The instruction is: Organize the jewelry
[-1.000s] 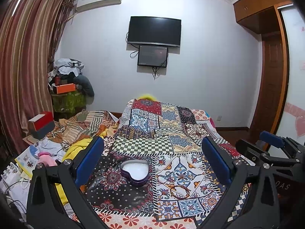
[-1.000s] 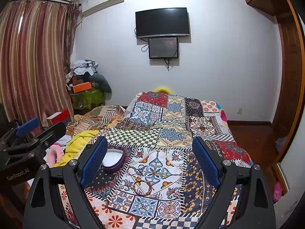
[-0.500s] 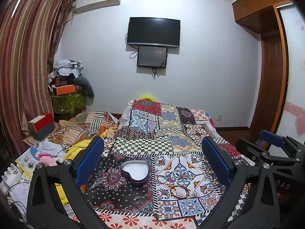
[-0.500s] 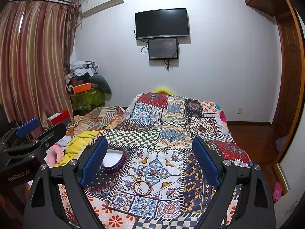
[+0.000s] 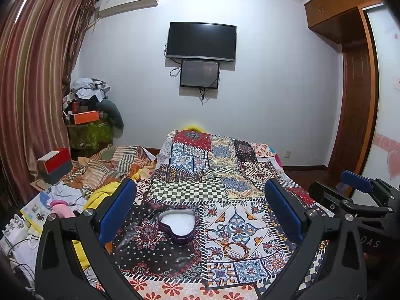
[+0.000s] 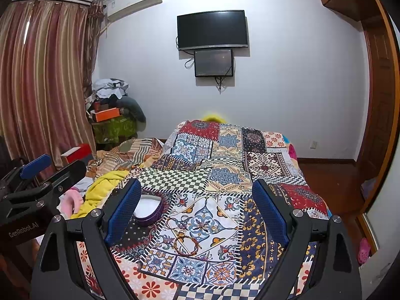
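A purple heart-shaped box (image 5: pixel 178 226) with a white lining lies open on the patchwork bedspread (image 5: pixel 215 170). In the right wrist view the same box (image 6: pixel 150 211) shows partly behind the left finger. A brown braided bracelet (image 6: pixel 187 245) lies on the spread, with thin cords and small rings (image 6: pixel 183 221) just beyond it; the bracelet (image 5: pixel 233 248) sits right of the box. My left gripper (image 5: pixel 200 212) hovers open above the box. My right gripper (image 6: pixel 197 212) hovers open above the bracelet, holding nothing.
Crumpled clothes and a yellow cloth (image 6: pixel 100 187) crowd the bed's left side. A red box (image 5: pixel 53 161), papers and a pink item (image 5: pixel 60 208) lie on the left. A wooden door (image 5: pixel 355 125) and bare floor (image 6: pixel 332 182) are on the right.
Both views have shifted very slightly; the grippers stay open and hover in nearly the same place. Nothing on the bed has moved.
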{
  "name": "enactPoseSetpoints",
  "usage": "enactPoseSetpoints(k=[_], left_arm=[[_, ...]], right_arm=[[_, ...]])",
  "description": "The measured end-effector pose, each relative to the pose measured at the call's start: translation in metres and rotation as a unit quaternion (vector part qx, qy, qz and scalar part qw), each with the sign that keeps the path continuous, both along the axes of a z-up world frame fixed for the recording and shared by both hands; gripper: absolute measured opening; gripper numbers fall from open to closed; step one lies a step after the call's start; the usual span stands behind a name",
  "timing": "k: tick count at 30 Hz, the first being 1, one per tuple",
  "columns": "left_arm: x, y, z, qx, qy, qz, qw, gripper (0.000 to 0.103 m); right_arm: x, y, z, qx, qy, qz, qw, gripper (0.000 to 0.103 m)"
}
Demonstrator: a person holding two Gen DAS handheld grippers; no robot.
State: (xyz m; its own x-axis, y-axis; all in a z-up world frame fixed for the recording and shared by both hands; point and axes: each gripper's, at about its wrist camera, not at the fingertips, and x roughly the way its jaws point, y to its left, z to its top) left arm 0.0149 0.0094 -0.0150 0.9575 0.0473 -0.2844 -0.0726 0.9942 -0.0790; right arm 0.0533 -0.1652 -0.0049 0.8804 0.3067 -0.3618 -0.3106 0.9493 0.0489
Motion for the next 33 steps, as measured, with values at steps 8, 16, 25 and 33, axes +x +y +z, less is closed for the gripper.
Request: enactPoseSetpoints(k=[8,16,25,33], left_arm=[[0.006,0.001,-0.001,0.0,0.013,-0.001,0.9999,0.103],[0.035,0.006,-0.021,-0.01,0.053,-0.002,0.9985,0.103],[0.078,0.013,-0.061,-0.013,0.116,0.01,0.9931,0.103],[0.111,0.021,-0.117,-0.017,0.206,-0.005,0.9783,0.103]], right_arm=[[0.01,-0.001,-0.009,-0.003,0.013,-0.004,1.0,0.088],[0.034,-0.007,-0.027,-0.009,0.048,-0.022,0.999,0.088],[0.071,-0.021,-0.067,-0.046,0.111,-0.052,0.991,0.088],[0.09,-0.024,-0.112,-0.085,0.185,-0.043,0.978,0.088]])
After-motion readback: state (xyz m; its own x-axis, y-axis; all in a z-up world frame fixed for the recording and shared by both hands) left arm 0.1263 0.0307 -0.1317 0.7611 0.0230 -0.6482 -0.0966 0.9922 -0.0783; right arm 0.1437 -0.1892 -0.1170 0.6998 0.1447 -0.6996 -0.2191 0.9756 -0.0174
